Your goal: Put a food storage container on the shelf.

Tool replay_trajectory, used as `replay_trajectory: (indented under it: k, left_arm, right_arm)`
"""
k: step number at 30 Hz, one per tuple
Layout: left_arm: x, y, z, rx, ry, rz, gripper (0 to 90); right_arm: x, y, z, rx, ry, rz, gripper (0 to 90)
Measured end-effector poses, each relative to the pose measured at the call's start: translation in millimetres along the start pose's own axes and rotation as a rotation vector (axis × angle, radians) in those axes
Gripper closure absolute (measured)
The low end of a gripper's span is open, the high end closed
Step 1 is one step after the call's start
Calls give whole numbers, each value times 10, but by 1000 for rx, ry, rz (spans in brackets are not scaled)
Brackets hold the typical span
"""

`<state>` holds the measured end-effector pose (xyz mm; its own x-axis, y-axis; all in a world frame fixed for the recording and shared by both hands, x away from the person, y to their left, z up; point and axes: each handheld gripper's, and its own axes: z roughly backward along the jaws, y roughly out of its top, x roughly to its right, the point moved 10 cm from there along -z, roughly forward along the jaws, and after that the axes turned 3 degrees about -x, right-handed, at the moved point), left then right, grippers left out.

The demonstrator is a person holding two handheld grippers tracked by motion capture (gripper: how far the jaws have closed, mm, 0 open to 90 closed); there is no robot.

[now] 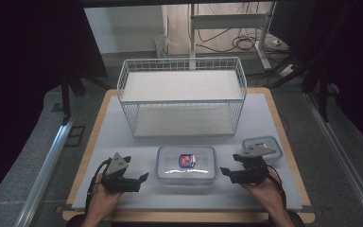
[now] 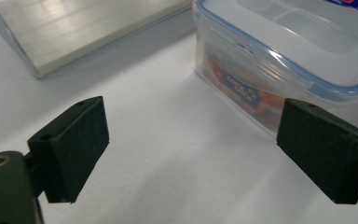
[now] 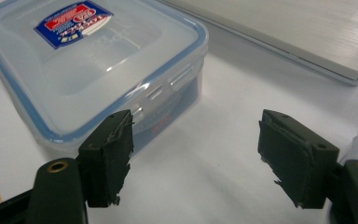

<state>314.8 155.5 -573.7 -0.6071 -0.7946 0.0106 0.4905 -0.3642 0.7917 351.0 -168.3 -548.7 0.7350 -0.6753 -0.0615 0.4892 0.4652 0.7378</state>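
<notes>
Clear rectangular plastic lidded container (image 1: pixel 185 164) sits between both tools: left tool (image 1: pixel 141 178) at 9 o'clock, right tool (image 1: pixel 227 171) at 3 o'clock, jaws apart, gripping nothing.

1. In the left gripper view, the plastic box (image 2: pixel 279 51) ahead of the left gripper's (image 2: pixel 191 144) right-hand jaw is cut off by the top and right edges; its label is too blurred to read.
2. In the high view, the small box (image 1: pixel 263 144) beyond the right gripper (image 1: pixel 238 172) is partly hidden by that gripper's grey plate.
3. In the right gripper view, the shelf board (image 3: pixel 303 32) ahead runs off the top edge.
</notes>
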Motion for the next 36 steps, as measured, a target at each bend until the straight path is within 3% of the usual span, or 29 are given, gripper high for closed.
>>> replay_trajectory:
  k: [5, 11, 18, 24, 32, 36]
  left_arm:
    - [-24, 20, -18, -5, -4, 5, 91]
    - [55, 127, -32, -22, -56, 35, 89]
    - [131, 272, -47, -28, -134, 76, 82]
    - [224, 333, -138, -70, -200, 75, 53]
    - [300, 395, -286, -106, -300, 114, 69]
    - [358, 405, -397, -148, -350, 119, 64]
  right_arm:
    - [-38, 56, 14, 9, 14, -27, 264]
    - [-79, 154, 66, 35, 46, -49, 292]
    - [-144, 212, 43, 17, 99, -72, 305]
    - [-213, 211, -43, -25, 122, -61, 275]
    - [-247, 205, -164, -65, 182, -94, 205]
    - [-257, 192, -230, -93, 214, -111, 187]
